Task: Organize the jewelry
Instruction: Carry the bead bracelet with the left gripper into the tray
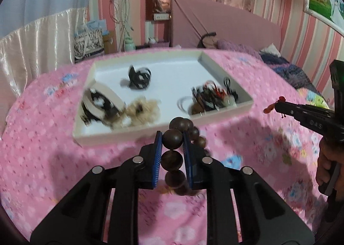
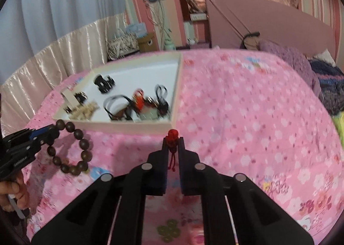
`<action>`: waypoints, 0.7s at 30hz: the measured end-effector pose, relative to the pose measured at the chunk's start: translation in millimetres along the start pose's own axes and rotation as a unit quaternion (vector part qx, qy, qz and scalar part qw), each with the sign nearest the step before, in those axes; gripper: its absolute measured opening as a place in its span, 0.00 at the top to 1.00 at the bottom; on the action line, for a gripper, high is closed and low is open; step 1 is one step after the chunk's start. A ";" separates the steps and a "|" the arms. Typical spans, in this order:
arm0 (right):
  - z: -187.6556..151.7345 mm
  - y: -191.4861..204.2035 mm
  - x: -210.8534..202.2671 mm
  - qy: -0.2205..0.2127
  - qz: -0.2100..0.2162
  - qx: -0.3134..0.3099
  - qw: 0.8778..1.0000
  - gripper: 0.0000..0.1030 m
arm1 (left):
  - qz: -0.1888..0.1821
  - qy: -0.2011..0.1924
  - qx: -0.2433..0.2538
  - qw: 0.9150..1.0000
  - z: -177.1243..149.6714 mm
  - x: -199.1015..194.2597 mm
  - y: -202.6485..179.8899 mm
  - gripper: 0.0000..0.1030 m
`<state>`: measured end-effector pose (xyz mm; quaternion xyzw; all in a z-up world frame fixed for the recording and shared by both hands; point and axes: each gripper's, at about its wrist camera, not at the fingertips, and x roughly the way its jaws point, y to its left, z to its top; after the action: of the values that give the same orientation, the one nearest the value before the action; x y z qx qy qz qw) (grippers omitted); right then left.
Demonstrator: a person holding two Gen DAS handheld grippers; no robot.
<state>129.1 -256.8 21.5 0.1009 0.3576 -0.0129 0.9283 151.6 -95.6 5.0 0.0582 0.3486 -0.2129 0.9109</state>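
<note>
Here, left gripper point(image 1: 172, 137) clamped on brown bead bracelet point(image 1: 173, 142), full loop seen only from right wrist, dangling above pink bedspread point(image 2: 247, 105). Right gripper point(image 2: 173, 139) pinched tight on red knotted charm point(image 2: 172, 135), near white tray point(image 1: 139, 133).

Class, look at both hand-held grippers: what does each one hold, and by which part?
Left hand-held gripper: the brown bead bracelet, pinched across its beads. Right hand-held gripper: a small red knotted charm, clamped just below its knot.

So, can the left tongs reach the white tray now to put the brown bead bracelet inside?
Probably yes. The left tongs, shut on the brown bead bracelet, are just short of the white tray; only pink cloth lies between, and the right tongs are off to the side.
</note>
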 end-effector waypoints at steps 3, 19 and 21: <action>15.4 13.4 -3.4 -0.015 0.010 -0.013 1.000 0.93 | 0.005 -0.023 0.003 1.000 17.0 -9.7 7.4 0.83; 81.7 75.2 48.7 -0.038 0.037 -0.060 0.997 0.93 | 0.015 -0.073 -0.023 0.997 87.5 15.7 53.6 0.83; 76.8 75.1 60.0 -0.043 0.043 -0.056 0.997 0.93 | 0.015 -0.072 -0.031 0.997 85.0 23.8 56.4 0.83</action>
<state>231.8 -195.5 50.5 0.0631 0.3130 0.0432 0.9467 243.5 -74.6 50.6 0.0199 0.2873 -0.1921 0.9382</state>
